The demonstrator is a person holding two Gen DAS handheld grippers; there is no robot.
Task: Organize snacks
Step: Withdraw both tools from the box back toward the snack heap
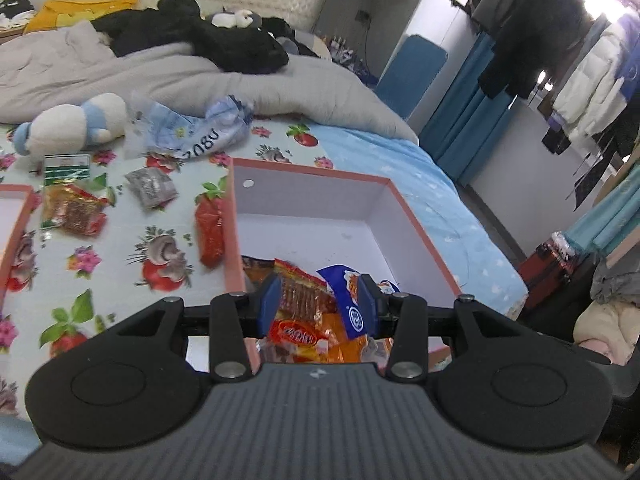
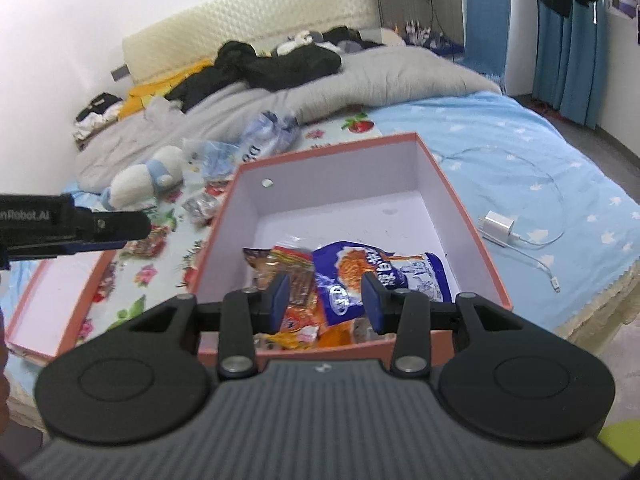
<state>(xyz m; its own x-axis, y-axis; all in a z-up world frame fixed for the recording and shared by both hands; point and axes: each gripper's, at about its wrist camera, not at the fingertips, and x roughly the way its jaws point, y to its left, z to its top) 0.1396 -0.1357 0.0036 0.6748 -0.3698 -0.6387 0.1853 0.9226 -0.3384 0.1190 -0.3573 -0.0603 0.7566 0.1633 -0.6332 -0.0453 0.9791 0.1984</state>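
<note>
While both of my grippers hang over the pink box (image 1: 416, 224), its near end holds the gathered snacks; everything else is listed by its place relative to that box, left to right.

Left wrist view:
- Second pink tray (image 1: 18, 220), far left of the box, only its corner showing.
- Plush toy (image 1: 76, 122), beyond and left of the box, lying on the floral sheet (image 1: 120, 292).
- Green packet (image 1: 66, 167) and orange-red packet (image 1: 74, 210), left of the box, well apart from it.
- Grey foil packet (image 1: 152, 189), left of the box, nearer than the two above.
- Crumpled blue-white plastic bag (image 1: 192, 128), beyond the box's far left corner.
- Red packet (image 1: 210, 232), touching the box's left outer wall.
- My left gripper (image 1: 318, 306), fingers spread apart and holding nothing, above the box's near end.
- Red-striped packet (image 1: 300, 292) and blue packet (image 1: 352, 312), inside the box, seen between those fingers.

Right wrist view:
- My right gripper (image 2: 326, 300), likewise spread and empty, above the box's near wall, with the blue packet lying in the box beyond its fingers.
- White charger (image 2: 496, 224) with its cable, right of the box on the blue sheet (image 2: 540, 152).
- Grey duvet (image 2: 360, 76), beyond the box, with dark clothes heaped on it.
</note>
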